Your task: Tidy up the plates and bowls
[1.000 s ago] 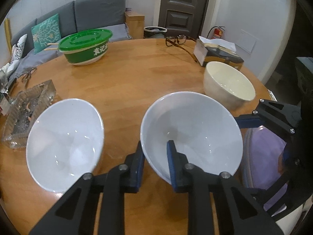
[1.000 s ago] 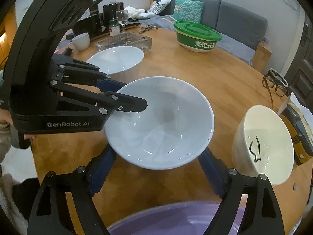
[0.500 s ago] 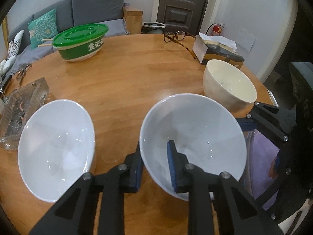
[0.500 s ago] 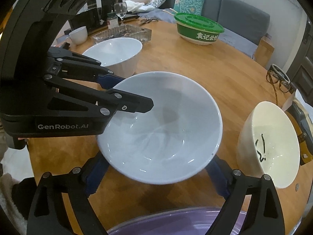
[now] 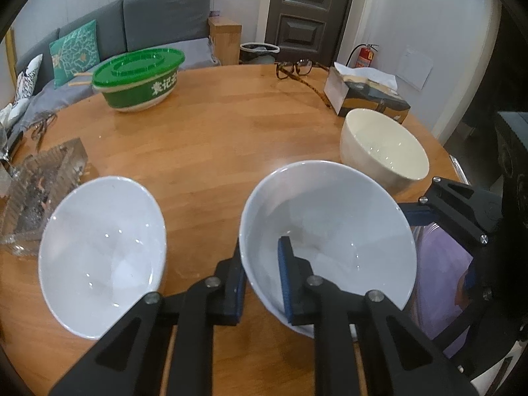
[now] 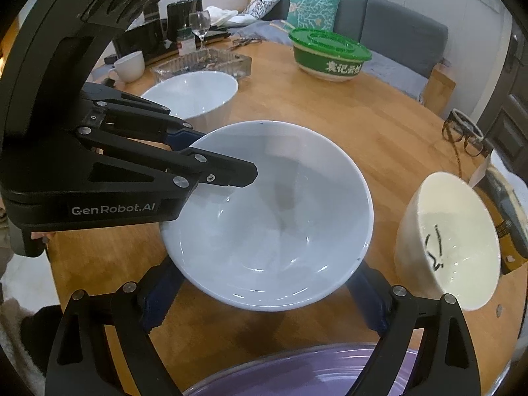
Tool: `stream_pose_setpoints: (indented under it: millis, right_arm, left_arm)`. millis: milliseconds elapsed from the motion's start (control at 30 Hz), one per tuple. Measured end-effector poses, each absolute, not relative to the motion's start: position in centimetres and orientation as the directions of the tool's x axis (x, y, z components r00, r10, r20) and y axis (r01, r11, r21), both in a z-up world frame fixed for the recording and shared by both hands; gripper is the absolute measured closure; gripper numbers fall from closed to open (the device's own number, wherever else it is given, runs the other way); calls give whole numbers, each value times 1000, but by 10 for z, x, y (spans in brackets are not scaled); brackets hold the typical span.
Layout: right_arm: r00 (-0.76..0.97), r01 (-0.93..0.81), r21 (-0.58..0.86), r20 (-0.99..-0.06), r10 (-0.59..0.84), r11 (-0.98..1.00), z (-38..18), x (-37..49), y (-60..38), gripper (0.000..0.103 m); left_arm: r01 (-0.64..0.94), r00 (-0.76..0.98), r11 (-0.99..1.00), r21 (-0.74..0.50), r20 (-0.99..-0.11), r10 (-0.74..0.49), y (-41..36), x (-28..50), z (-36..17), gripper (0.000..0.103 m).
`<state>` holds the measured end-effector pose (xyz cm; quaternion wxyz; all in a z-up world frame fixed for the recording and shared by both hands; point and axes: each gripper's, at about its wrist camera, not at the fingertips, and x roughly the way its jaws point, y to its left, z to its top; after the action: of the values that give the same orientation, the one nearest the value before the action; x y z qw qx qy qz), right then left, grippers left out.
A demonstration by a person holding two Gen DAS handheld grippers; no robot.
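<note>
We see our left gripper (image 5: pixel 260 280) clamped on the near rim of the middle bowl (image 5: pixel 330 231), one pad inside the bowl and one outside against its wall, and the jaws are closing on that rim; in the right wrist view the same gripper (image 6: pixel 211 151) reaches in from the left and bites the bowl (image 6: pixel 267 211) at its left rim; our right gripper (image 6: pixel 260 300) stands wide, its blue pads either side of the bowl low down, and we cannot tell whether they touch its wall; the bowl sits near the table (image 5: pixel 214 138) edge closest to us, above a purple plate (image 6: pixel 297 373) at that edge; whether it rests on the wood or is lifted we cannot tell; a second white bowl (image 5: pixel 102 254) stands to the left, near the left edge, just beside a glass tray (image 5: pixel 43 181); a cream bowl (image 5: pixel 386 151) stands near the right edge, apart from the middle bowl, with a dark squiggle inside in the right wrist view (image 6: pixel 452 241); a green lidded tub (image 5: pixel 138 79) sits at the far left edge; glasses (image 5: pixel 297 69) and a tissue box (image 5: pixel 363 95) lie at the far right edge; a mug (image 6: pixel 130 66) and a wine glass (image 6: pixel 199 24) stand beyond the tray.
</note>
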<state>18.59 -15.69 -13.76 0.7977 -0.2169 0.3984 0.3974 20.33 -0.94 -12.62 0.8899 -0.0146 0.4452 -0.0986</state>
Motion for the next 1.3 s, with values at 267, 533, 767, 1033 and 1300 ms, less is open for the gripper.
stream_pose_setpoints:
  millis: [267,533,767,1033,1300]
  right_arm:
    - [405,-800,-56,-785,469,598,-114,182,-166,14]
    - [444,-787,-81,-764,469,612,-87,180,-186,14]
    - [471,-771,-97,-751,462,629,-71,184,-206,14]
    - [504,-749,-115,-739,448,652,-61,197,-229,14]
    - [532,-716,-117,-730,430,688,-58,217,-250,14]
  left_arm:
    - [190,611,977,-96,-768,-194,-20,202,-100,87]
    - [224,622,971,-83,-755,-208,-41,203,-73,86]
    - [246,629,966,-80,-745,-222,-60,213,-58,87]
    - [267,632,961,-78,-739,-235,-82,233,-49,87]
    - [288,624,956,-61,-745,-235,-105,261,-46,87]
